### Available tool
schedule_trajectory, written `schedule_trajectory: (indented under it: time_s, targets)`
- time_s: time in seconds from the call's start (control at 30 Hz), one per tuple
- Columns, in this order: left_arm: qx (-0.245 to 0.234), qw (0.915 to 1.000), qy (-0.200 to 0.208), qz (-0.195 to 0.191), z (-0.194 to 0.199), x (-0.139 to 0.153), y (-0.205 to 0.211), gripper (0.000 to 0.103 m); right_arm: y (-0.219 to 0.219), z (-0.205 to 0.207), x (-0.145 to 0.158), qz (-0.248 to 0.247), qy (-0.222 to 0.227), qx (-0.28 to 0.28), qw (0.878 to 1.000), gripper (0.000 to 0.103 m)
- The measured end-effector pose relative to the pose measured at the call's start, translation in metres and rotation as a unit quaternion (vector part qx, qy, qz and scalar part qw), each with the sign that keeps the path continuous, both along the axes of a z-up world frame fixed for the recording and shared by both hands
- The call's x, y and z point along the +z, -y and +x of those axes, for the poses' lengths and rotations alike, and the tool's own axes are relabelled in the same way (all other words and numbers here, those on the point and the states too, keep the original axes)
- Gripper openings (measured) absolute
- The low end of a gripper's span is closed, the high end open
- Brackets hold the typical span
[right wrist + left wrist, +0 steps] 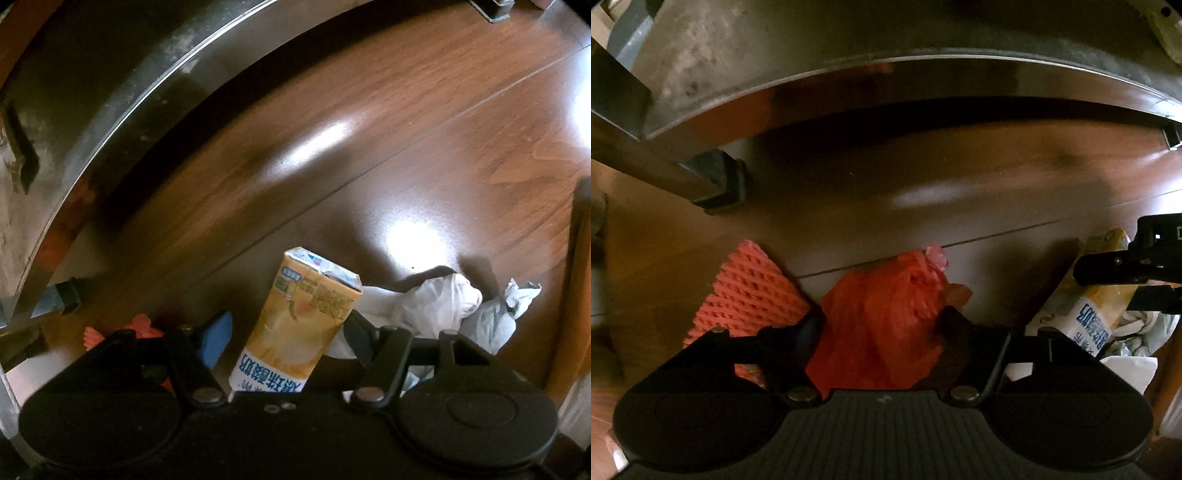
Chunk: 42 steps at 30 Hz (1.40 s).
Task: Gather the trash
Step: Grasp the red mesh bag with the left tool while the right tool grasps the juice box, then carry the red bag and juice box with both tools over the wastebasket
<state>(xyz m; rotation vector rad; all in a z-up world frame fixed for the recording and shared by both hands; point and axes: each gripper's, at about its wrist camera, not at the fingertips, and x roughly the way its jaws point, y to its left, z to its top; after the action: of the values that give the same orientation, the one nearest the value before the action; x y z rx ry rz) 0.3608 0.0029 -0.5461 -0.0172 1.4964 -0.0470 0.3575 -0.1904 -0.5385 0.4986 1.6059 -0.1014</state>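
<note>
Currently my left gripper (879, 325) is clamped on the red plastic bag (882, 325), near the floor (923, 177); my right gripper (288, 328) pinches the yellow drink carton (299, 328); likely one item each, saving trips; white crumpled wrappers (436, 306) lie right, uncollected.

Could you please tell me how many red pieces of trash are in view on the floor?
2: a red plastic bag between the left gripper fingers, and a red foam net just left of it. More may be hidden behind the gripper body.
</note>
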Motion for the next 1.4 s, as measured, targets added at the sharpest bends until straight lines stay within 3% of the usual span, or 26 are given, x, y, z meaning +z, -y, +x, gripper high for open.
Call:
schedule_trajectory:
  time_s: [0.07,0.1,0.23,0.4,0.63,0.93,1.17,1.4]
  targets:
    - [0.003,1.0000,0.002,-0.005,0.000,-0.001,0.001,0.062,0.000,-0.001,0.002,-0.002,0.002,0.005,1.000,0.060]
    - [0.003,1.0000,0.003,-0.007,-0.001,-0.001,0.002,0.057,0.001,0.000,0.001,-0.001,0.004,0.005,1.000,0.051]
    - [0.010,0.9998,0.003,-0.017,-0.005,0.003,0.005,0.049,0.001,0.000,0.002,-0.001,0.005,0.010,1.000,0.049]
    - [0.039,0.9984,0.010,-0.039,-0.015,0.026,-0.001,0.047,-0.008,-0.003,0.023,-0.006,0.030,0.040,0.999,0.044]
    - [0.058,0.9966,0.035,-0.047,-0.032,0.079,-0.007,0.046,-0.028,-0.018,0.080,-0.023,0.089,0.108,0.990,0.041]
    - [0.093,0.9893,0.099,-0.052,-0.048,0.184,-0.016,0.047,-0.033,-0.047,0.174,-0.022,0.162,0.146,0.976,0.041]
    - [0.120,0.9785,0.150,-0.075,-0.087,0.271,-0.031,0.046,-0.036,-0.087,0.274,-0.010,0.242,0.217,0.946,0.041]
    - [0.125,0.9655,0.207,-0.097,-0.134,0.345,-0.049,0.047,-0.035,-0.122,0.359,0.010,0.305,0.249,0.919,0.041]
